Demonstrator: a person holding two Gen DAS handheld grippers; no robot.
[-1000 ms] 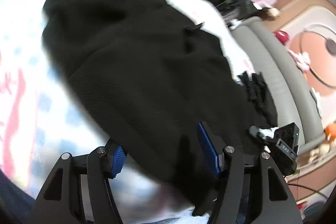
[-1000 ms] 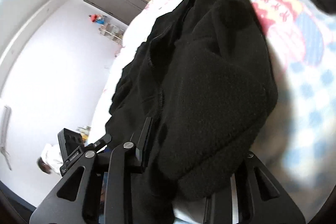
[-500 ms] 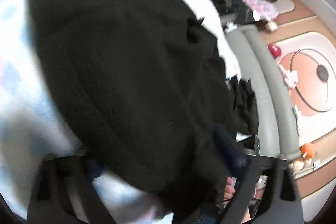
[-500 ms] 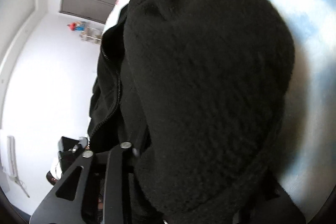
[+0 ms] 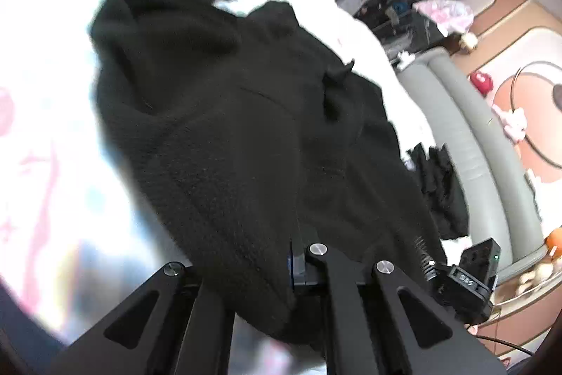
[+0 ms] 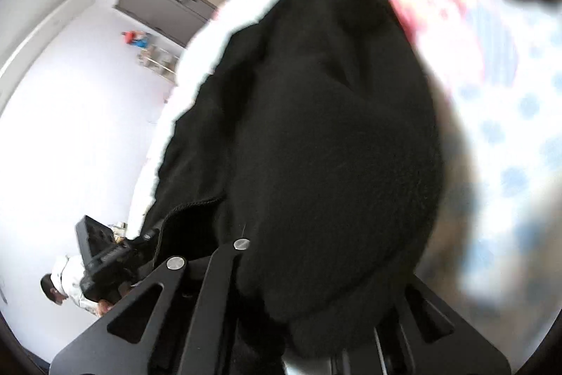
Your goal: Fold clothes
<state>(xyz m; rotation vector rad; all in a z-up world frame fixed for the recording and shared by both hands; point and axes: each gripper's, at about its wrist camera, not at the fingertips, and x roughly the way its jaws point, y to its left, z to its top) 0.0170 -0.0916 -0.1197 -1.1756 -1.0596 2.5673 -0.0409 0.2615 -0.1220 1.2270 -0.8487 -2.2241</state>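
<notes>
Left wrist view: The left hand-held gripper (image 5: pixel 277 273) is closed on a fold of the black fleece garment (image 5: pixel 224 115). The fabric drapes over the left finger and bunches against the right finger's blue pad (image 5: pixel 290 264). The garment lies spread on a bed sheet (image 5: pixel 45 115) printed in pink and pale blue, and extends away from the camera toward the far edge of the bed. A grey padded bed rail (image 5: pixel 467 143) runs along the right side. A second small dark item (image 5: pixel 442 188) rests beside that rail. Beyond it, a floor mat (image 5: pixel 527 58) in orange tones is visible.

Right wrist view: The right hand-held gripper (image 6: pixel 309 315) is closed on a thick rounded bundle of the same garment (image 6: pixel 326 146); the fabric hides both fingertips. A zipper edge (image 6: pixel 196 204) runs along the bundle's left side. The blue-dotted sheet (image 6: pixel 520 115) lies to the right. A grey cabinet (image 6: pixel 165 6) stands against the far white wall.
</notes>
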